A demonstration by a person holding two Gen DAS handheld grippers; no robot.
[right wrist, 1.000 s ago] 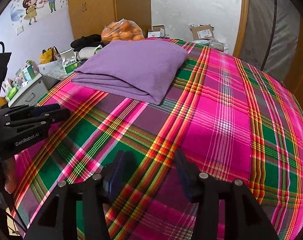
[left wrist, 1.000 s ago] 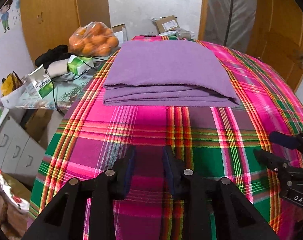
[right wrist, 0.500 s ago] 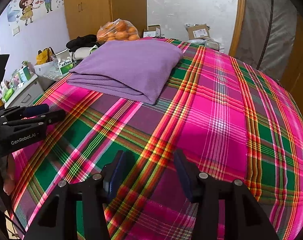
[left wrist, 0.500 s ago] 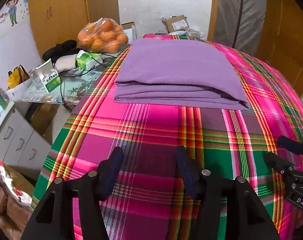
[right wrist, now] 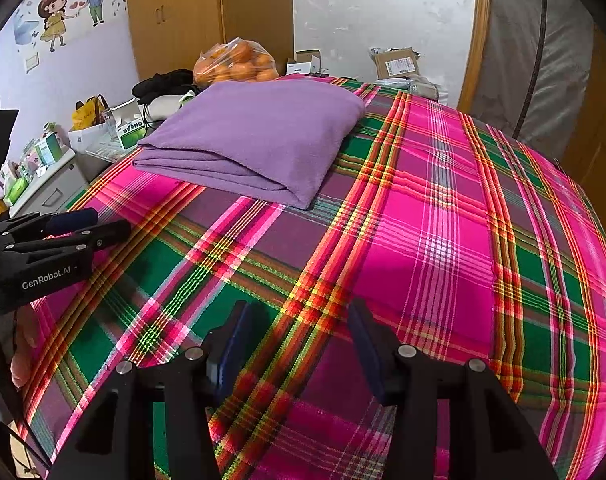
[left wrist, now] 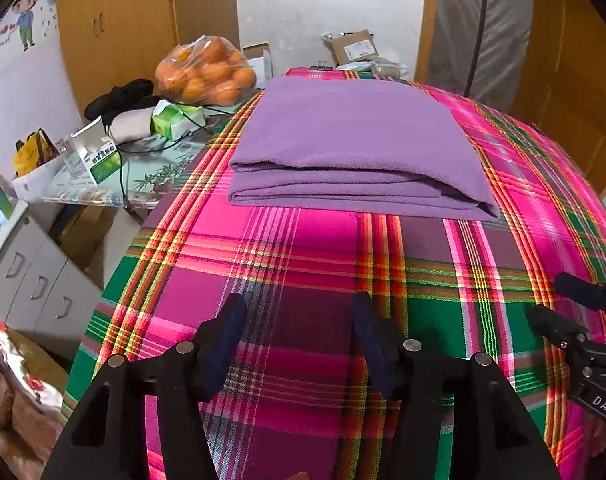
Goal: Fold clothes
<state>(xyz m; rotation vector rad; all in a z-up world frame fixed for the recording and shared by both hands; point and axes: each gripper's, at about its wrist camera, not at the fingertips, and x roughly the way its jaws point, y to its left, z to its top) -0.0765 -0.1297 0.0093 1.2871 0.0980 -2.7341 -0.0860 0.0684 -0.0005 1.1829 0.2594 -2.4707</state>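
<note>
Left gripper (left wrist: 299, 344): being held above the near part of the plaid-covered table (left wrist: 383, 264), jaws just having been opening, now standing wide with nothing between them. Right gripper (right wrist: 299, 344): likewise being held spread and empty over the plaid cloth. The release is being read as the close of a fold; the garment appears finished with, though a further fold cannot be excluded.

Purple garment (left wrist: 355, 140): being left at rest toward the far left corner of the table, well apart from both grippers. Folded into a flat rectangle, several layers being shown at its near edge, top smooth; its kind is probably a fleece top, not being told with certainty.
</note>
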